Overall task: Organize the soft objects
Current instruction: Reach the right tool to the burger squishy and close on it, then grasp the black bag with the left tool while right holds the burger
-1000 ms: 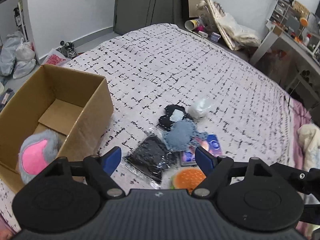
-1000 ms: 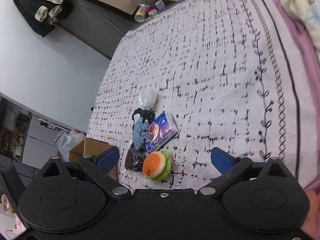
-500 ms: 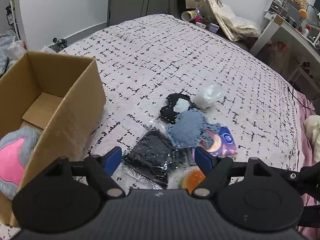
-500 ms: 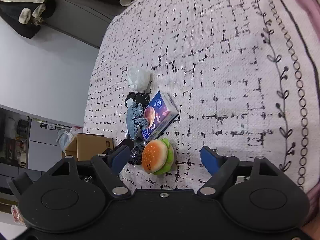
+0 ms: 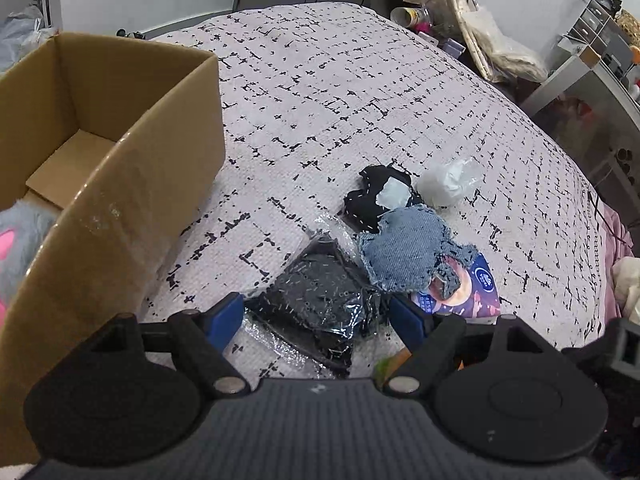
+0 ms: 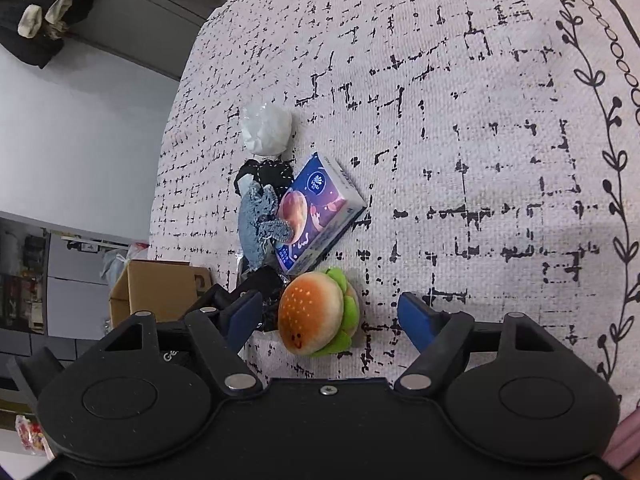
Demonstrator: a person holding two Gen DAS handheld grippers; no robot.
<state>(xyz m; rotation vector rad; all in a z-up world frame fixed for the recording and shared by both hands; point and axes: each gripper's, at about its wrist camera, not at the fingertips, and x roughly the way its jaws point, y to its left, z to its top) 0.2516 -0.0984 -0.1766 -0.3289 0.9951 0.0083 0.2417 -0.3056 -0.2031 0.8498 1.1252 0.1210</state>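
Observation:
A pile of soft objects lies on the bed. My left gripper (image 5: 318, 318) is open, its fingers on either side of a black item in a clear bag (image 5: 320, 304). Behind it lie a denim piece (image 5: 404, 252), a black cloth (image 5: 372, 200), a white bag (image 5: 448, 182) and a blue tissue pack (image 5: 468, 292). My right gripper (image 6: 332, 316) is open around a plush hamburger (image 6: 316, 316). The tissue pack (image 6: 320, 212), the denim piece (image 6: 256, 224) and the white bag (image 6: 266, 130) lie beyond it. A grey and pink plush (image 5: 20, 232) sits in the cardboard box (image 5: 132, 184).
The box stands on the bed at the left, close to the pile, and shows in the right wrist view (image 6: 156, 288). The patterned bedspread (image 5: 360, 92) stretches beyond. A desk and clutter (image 5: 580, 72) stand past the far right edge of the bed.
Both grippers have moved down and forward towards the pile. The left one now straddles the black bagged item. The right one now straddles the hamburger. Both stay open.

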